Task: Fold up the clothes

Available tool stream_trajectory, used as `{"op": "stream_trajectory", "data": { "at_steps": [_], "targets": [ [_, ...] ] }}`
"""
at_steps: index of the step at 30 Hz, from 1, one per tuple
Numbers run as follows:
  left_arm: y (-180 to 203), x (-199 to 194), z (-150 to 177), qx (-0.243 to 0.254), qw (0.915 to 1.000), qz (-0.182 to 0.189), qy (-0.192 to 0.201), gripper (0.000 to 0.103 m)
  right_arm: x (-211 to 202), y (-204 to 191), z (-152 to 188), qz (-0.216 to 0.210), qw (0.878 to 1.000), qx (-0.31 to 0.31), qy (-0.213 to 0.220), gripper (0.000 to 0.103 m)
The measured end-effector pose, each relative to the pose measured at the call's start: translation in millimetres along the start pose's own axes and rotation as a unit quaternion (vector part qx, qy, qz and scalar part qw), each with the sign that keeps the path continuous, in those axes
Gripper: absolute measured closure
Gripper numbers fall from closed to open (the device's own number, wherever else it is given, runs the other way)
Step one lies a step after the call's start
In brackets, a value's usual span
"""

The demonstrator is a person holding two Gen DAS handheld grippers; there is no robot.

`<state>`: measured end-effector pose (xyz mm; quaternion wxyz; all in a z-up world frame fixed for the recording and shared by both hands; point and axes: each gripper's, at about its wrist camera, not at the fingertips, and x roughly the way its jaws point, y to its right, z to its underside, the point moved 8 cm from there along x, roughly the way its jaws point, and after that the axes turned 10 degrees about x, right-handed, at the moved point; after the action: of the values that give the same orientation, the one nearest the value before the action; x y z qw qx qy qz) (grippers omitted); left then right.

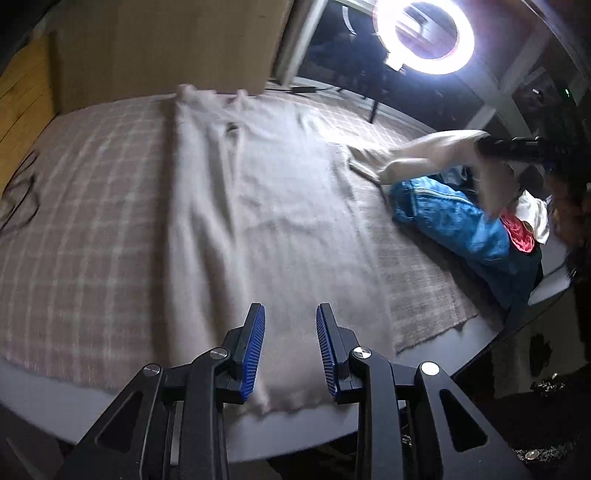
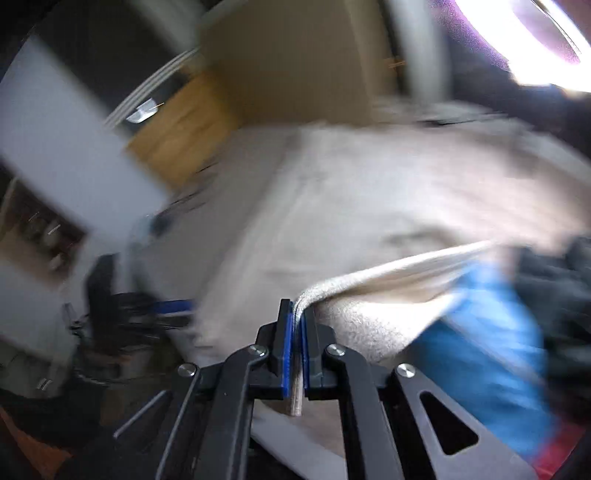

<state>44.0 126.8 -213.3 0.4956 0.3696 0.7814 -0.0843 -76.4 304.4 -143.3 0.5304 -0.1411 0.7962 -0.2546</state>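
While the left gripper [image 1: 290, 349] hangs over the near hem of the pale garment [image 1: 266, 206], its blue-padded fingers [image 1: 254, 350] stand well apart with nothing between them. That garment lies spread lengthwise down a checked blanket [image 1: 85, 229] covering the table [image 1: 443, 347]. Off to the right side, the right gripper [image 2: 296, 334] has its pads pinched tight on a fold of the same cream cloth, a sleeve-like part [image 1: 424, 155] lifted clear of the blanket. Just beside that raised piece sits a heap of other clothes, blue fabric [image 1: 454, 221] on top with something pink-red [image 1: 521, 232] tucked behind. A ring light [image 1: 423, 35] glares beyond the far edge. The right wrist view is badly blurred.
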Motion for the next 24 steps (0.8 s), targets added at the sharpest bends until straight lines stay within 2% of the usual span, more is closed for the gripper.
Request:
{"op": "stream_trajectory", "data": {
  "at_steps": [1, 3, 4, 6, 8, 9, 11, 14, 15, 17, 19, 22, 24],
  "targets": [
    [-4, -3, 9, -0.007, 1.0000, -0.001, -0.002, 0.076, 39, -24, 8, -0.026, 0.999, -0.012, -0.040, 0.098],
    [-11, -5, 21, -0.021, 0.9998, -0.001, -0.005, 0.076, 100, -44, 33, -0.023, 0.991, -0.022, -0.129, 0.095],
    [-13, -6, 26, -0.025, 0.9997, 0.000, -0.006, 0.076, 118, -47, 42, -0.018, 0.987, -0.022, -0.159, 0.094],
    [-11, -3, 30, -0.020, 0.9997, 0.009, -0.008, 0.076, 121, -39, 44, -0.013, 0.985, -0.013, -0.172, 0.090],
    [-8, 4, 32, -0.013, 0.9997, 0.016, -0.013, 0.073, 104, -17, 30, -0.005, 0.989, 0.017, -0.149, 0.077],
    [-7, 9, 32, -0.010, 0.9997, 0.017, -0.017, 0.072, 94, 3, 16, 0.021, 0.991, 0.027, -0.126, 0.077],
    [-2, 21, 32, -0.006, 0.9996, 0.012, -0.026, 0.073, 72, 51, -17, 0.102, 0.992, 0.036, -0.069, 0.077],
    [9, 34, 32, -0.001, 0.9995, 0.003, -0.031, 0.072, 61, 108, -58, 0.184, 0.982, 0.042, -0.019, 0.077],
    [15, 39, 32, 0.002, 0.9994, 0.002, -0.036, 0.072, 64, 128, -74, 0.226, 0.974, 0.025, 0.000, 0.077],
    [26, 49, 33, 0.010, 0.9990, 0.003, -0.045, 0.071, 80, 150, -91, 0.267, 0.964, -0.012, 0.000, 0.077],
    [34, 62, 35, 0.012, 0.9982, 0.000, -0.059, 0.067, 100, 162, -100, 0.261, 0.965, -0.026, -0.023, 0.077],
    [34, 80, 38, 0.010, 0.9959, -0.026, -0.086, 0.067, 123, 161, -110, 0.228, 0.972, -0.046, -0.039, 0.077],
    [30, 86, 36, 0.002, 0.9955, -0.036, -0.087, 0.067, 136, 157, -116, 0.219, 0.973, -0.064, -0.043, 0.074]
  ]
}}
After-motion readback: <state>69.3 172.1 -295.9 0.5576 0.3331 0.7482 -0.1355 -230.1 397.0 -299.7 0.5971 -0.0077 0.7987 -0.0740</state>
